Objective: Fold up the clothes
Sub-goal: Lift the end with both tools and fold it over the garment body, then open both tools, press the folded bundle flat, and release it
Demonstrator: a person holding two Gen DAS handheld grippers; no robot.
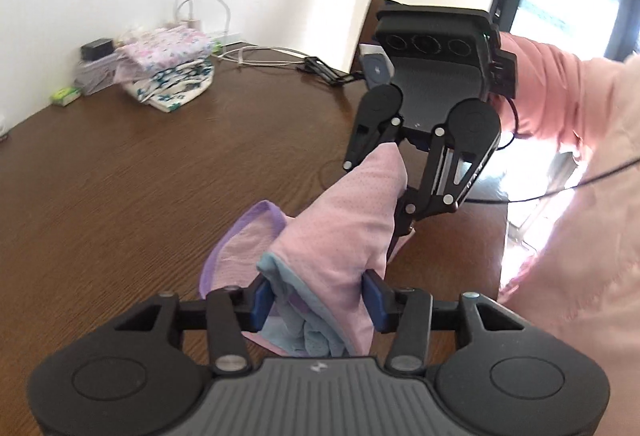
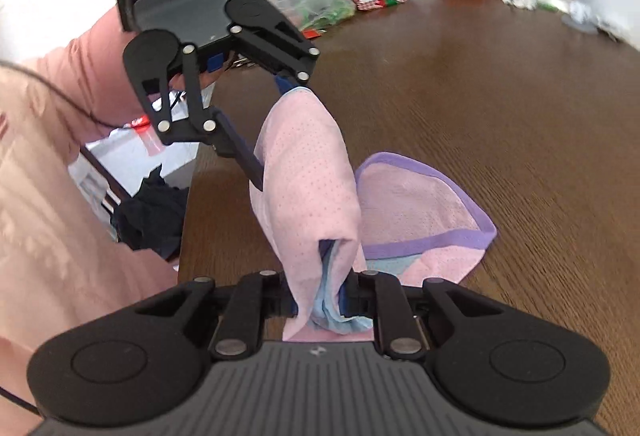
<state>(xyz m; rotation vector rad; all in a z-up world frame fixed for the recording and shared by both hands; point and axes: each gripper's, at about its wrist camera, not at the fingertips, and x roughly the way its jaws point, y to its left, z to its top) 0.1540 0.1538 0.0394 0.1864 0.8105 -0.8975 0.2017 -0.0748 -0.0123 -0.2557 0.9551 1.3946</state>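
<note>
Two tools pinch the pink garment (image 1: 340, 228) above the table (image 1: 140, 176).

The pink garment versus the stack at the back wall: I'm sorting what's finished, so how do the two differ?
The pink garment hangs stretched between the left gripper and right gripper, one purple-trimmed part draping onto the table; the folded stack lies untouched. The garment is plain pink mesh; the stack is floral-printed. Both are over the same wooden table.
</note>
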